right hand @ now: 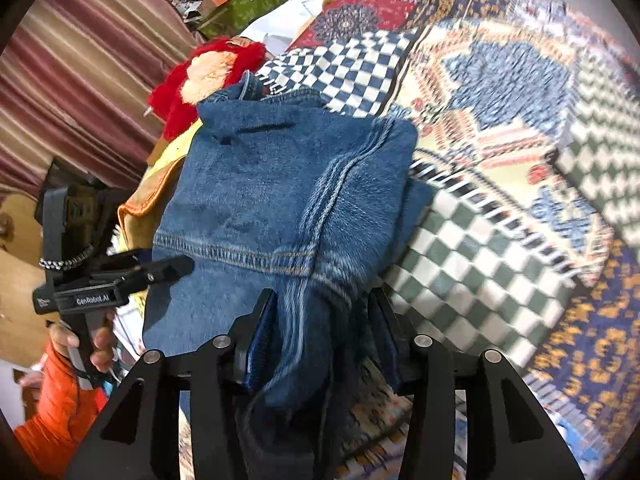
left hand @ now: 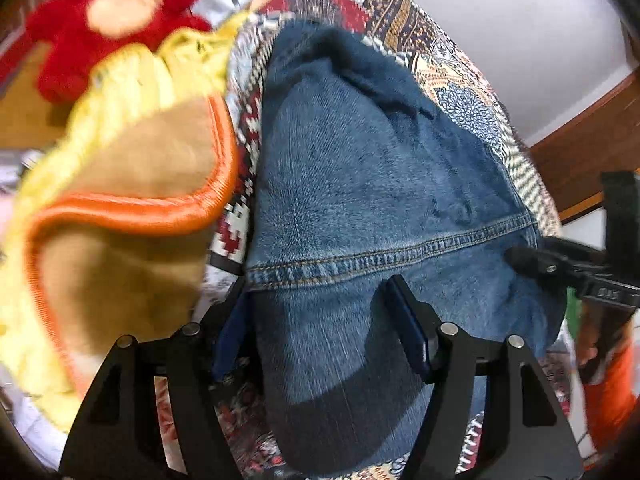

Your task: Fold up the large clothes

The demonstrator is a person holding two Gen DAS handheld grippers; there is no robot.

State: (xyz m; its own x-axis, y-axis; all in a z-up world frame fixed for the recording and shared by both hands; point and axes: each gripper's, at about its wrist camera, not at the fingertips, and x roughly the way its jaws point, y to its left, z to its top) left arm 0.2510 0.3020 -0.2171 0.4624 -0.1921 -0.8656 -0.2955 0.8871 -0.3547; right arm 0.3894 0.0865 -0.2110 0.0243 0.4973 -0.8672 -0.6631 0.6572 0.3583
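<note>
- Left wrist view: the left gripper (left hand: 320, 312) is straddling the near end of the blue denim garment (left hand: 360, 184), its two black fingers standing apart with the cloth bunched between them; whether the pads are actually pinching the fabric cannot be told from here.
- The denim garment is lying on a multicoloured patterned woven blanket (left hand: 400, 12), its stitched hem running across just ahead of the fingers, which suggests the hem edge is being taken up for a fold.
- The right gripper (left hand: 532, 262) is entering from the right edge and touching the same hem, probably so that both corners are lifting together.
- A yellow cloth with orange piping (left hand: 132, 208) and a red plush toy (left hand: 116, 8) are lying just beside the garment on its left.
- Right wrist view: the right gripper (right hand: 320, 320) is holding a bunched fold of the denim garment (right hand: 280, 184) between its blue-padded fingers; the fabric is filling the gap, so it appears to be gripping.
- This view is showing what the other is not: the garment already doubled into a compact stack, the left gripper (right hand: 168, 268) with its tips closed onto the hem, the person's hand (right hand: 80, 344) in an orange sleeve, and a striped curtain (right hand: 80, 60) behind.
</note>
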